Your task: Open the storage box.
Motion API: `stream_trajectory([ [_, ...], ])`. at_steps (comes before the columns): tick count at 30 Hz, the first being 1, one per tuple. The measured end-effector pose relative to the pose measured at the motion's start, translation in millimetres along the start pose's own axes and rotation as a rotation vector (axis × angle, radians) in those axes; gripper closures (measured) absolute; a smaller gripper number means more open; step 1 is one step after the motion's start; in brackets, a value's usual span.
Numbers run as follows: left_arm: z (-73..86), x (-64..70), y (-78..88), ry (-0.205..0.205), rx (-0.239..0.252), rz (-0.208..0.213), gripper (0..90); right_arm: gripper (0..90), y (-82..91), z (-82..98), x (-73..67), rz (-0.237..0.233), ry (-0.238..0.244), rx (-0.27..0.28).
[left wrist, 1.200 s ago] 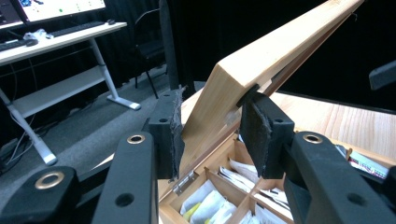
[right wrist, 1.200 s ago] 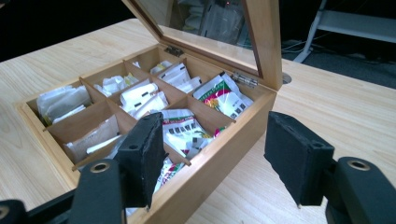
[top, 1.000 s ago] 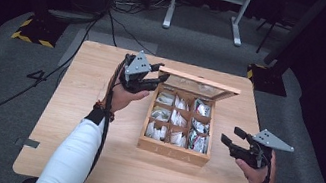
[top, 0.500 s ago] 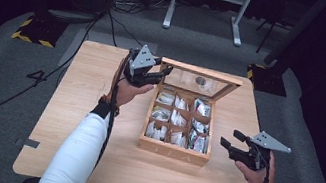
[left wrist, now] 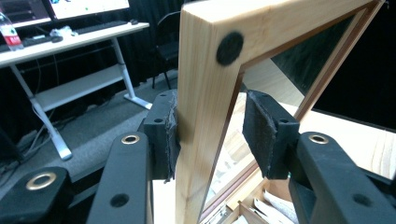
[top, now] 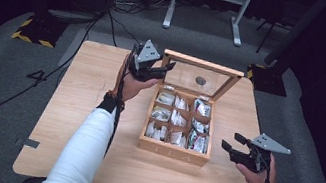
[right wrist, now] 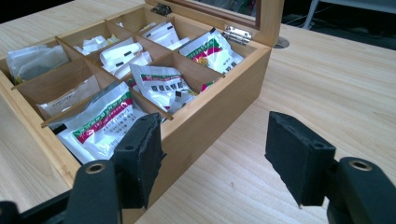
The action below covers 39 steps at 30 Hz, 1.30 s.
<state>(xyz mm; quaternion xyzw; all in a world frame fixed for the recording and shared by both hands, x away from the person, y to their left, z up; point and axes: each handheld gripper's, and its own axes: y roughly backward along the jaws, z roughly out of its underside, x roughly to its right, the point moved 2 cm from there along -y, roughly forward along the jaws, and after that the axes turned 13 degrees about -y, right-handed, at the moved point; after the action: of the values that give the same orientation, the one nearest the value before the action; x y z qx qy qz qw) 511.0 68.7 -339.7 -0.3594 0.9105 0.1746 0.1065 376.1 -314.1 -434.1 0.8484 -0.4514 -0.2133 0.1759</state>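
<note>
Left tongs [left wrist: 210, 135] astride upright lid [left wrist: 205, 93] of wooden box [top: 173, 151], jaws just easing apart, one pad touching; right tongs [right wrist: 219, 154] open, empty, beside box on worktop [top: 80, 87].

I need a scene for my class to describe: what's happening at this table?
A person works on a wooden box with two claws. The left claw straddles the frame of the raised lid; its jaws have just been opening, one pad off the wood. The right claw hangs open beside the box, whose compartments hold packets.
</note>
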Motion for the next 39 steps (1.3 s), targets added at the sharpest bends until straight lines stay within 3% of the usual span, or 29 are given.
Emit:
stream_trajectory([
  [11,9.8,-10.0,-22.0,0.051,-0.05,-0.017,56.5,35.6,-4.7,5.6,-0.2,-0.014,0.012,-0.036],
  [15,13.7,-12.4,-26.1,0.086,-0.026,-0.021,57.0,35.7,-5.5,6.4,-0.1,-0.014,0.013,-0.041],
  [27,17.0,-13.7,-36.1,0.08,-0.059,-0.049,55.6,35.4,-10.1,10.0,-1.6,-0.013,0.019,-0.067],
  [39,33.5,-11.8,-51.6,0.111,-0.115,-0.062,53.6,35.1,-13.1,11.9,-1.7,-0.011,0.023,-0.08],
])
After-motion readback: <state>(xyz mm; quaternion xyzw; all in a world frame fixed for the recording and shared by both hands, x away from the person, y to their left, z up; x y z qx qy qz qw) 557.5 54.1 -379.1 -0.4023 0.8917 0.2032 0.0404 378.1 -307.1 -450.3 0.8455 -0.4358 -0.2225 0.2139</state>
